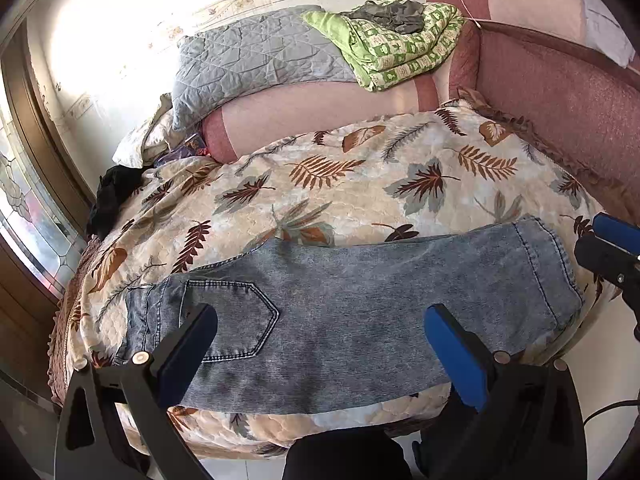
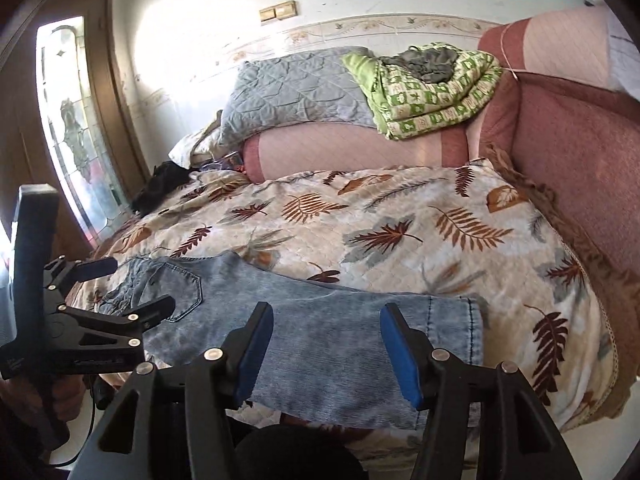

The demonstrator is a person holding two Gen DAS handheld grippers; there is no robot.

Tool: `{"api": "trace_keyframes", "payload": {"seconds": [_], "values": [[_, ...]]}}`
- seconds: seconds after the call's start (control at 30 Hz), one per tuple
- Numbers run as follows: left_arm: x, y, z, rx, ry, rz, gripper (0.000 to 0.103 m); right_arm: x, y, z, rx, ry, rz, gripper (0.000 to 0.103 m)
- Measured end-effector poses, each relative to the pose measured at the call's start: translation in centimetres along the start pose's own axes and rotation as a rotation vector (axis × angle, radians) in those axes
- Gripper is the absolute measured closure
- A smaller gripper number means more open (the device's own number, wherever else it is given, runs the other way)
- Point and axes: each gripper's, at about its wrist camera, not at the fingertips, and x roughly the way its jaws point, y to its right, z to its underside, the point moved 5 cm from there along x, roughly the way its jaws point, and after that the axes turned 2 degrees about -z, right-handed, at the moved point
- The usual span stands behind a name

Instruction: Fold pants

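Note:
Light blue denim pants (image 1: 352,312) lie folded lengthwise along the near edge of the bed, waist and back pocket (image 1: 240,320) to the left, leg hems to the right. They also show in the right wrist view (image 2: 332,344). My left gripper (image 1: 320,320) is open and empty, hovering over the pants near the pocket. My right gripper (image 2: 326,328) is open and empty, over the leg part near the hems. The left gripper shows at the left edge of the right wrist view (image 2: 136,288), and the right gripper's tip at the right edge of the left wrist view (image 1: 612,240).
The bed has a leaf-print quilt (image 1: 360,184). At the back are a pink bolster (image 1: 320,108), a grey pillow (image 1: 256,56) and a green folded blanket (image 1: 400,48). A red headboard (image 1: 560,96) stands on the right. A dark garment (image 1: 112,196) lies at the far left.

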Motion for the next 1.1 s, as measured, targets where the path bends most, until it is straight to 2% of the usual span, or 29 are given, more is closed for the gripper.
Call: {"api": "trace_keyframes", "payload": {"seconds": [0.63,1.1], "values": [[1.2,0.8,0.1,0.007,-0.035,0.003,0.000,0.6,1.2,0.1,0.036,-0.002,0.010,0.043],[-0.4,0.3,0.1,-0.012,-0.004,0.008,0.000,-1.0,-0.5,-0.5,-0.001,0.025,0.007,0.043]]}}
